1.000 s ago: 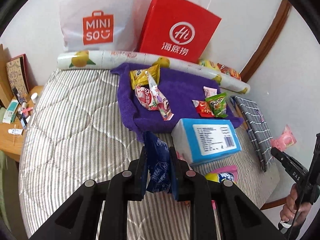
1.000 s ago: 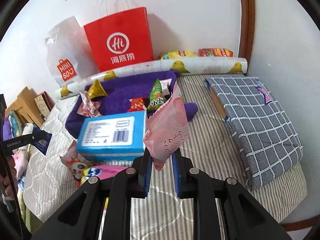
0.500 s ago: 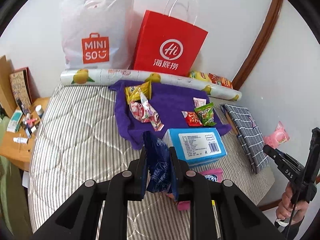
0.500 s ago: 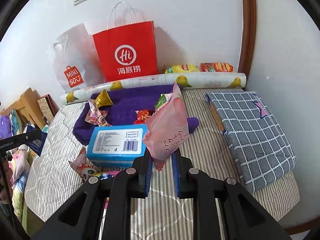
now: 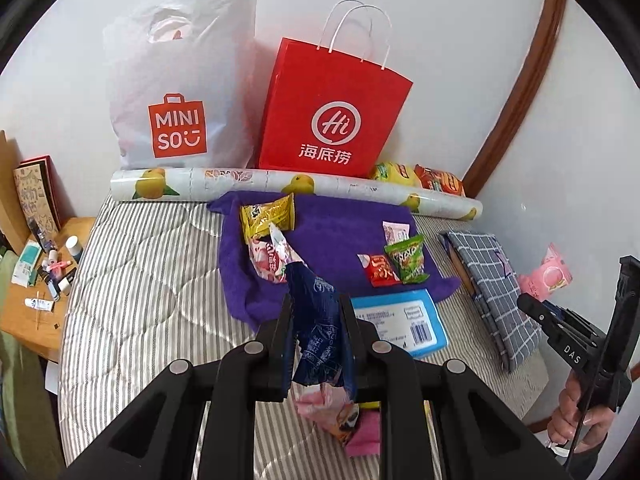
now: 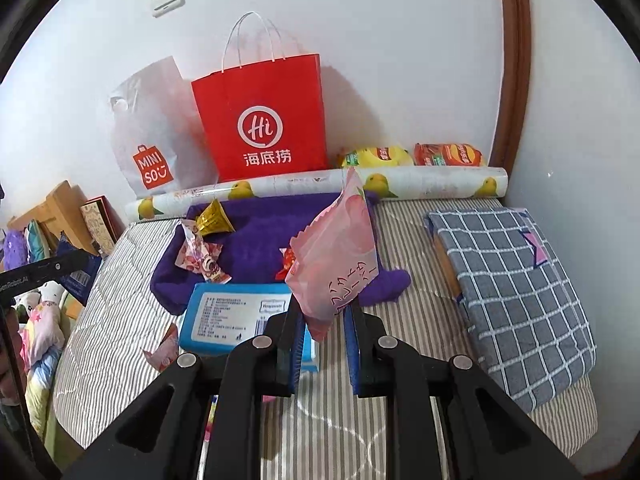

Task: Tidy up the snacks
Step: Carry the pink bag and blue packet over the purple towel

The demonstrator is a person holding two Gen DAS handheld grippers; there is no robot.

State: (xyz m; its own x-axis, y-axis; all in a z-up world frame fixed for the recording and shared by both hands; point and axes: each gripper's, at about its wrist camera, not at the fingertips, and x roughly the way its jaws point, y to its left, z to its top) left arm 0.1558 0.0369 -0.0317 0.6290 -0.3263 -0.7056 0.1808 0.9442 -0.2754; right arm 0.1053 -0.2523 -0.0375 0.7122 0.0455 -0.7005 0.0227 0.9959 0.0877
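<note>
Both crinkly packets (image 5: 318,328) higher now

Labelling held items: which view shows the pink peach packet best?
Right wrist view: the pink peach packet fills the centre, clamped upright in the right gripper, print readable. Left wrist view shows it only small at the right edge, above the right gripper's body.

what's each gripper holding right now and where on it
The left gripper is shut on a dark blue snack packet, pinched near its middle. The right gripper is shut on a pink snack packet, pinched at its lower corner.
</note>
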